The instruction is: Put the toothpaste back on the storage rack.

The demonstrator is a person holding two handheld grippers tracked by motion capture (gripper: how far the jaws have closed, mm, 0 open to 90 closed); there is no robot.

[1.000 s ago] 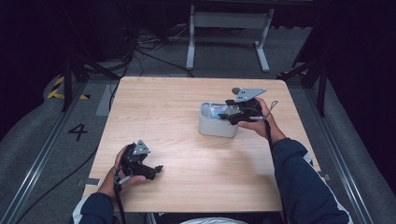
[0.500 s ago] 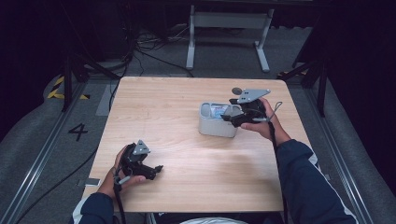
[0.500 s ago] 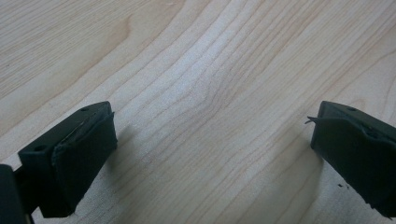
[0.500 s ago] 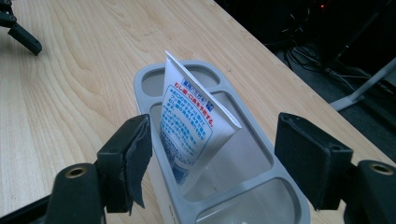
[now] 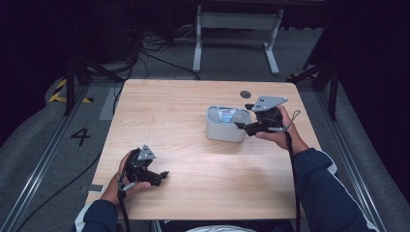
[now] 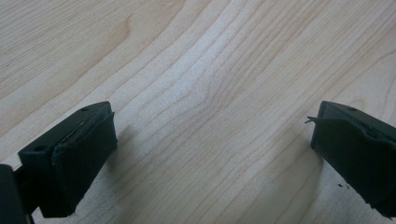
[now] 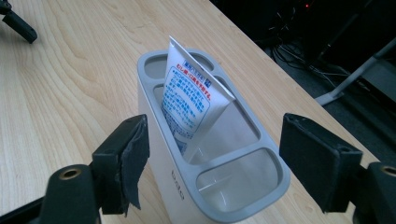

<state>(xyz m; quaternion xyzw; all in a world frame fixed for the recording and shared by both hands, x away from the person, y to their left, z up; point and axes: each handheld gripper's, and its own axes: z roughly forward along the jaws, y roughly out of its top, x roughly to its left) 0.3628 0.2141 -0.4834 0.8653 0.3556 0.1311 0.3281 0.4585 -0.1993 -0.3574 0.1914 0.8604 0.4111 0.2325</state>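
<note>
Tube (image 7: 187, 100) count: one, leaning in the middle slot of the single grey holder (image 7: 261, 193). Looks light, soft and squishy, so I'd pinch the flat crimped end. Right gripper (image 7: 212, 163) has just been opening, jaws spread astride the holder's end, nothing pinched. Left gripper (image 6: 210, 154) sits spread over the table (image 6: 196, 70).

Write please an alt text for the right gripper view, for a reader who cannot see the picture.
A white tube with blue and red print stands tilted in the large middle compartment of a pale grey holder on a light wooden table. The right hand-held gripper has its two black jaws open on either side of the holder's near end, gripping nothing.
</note>
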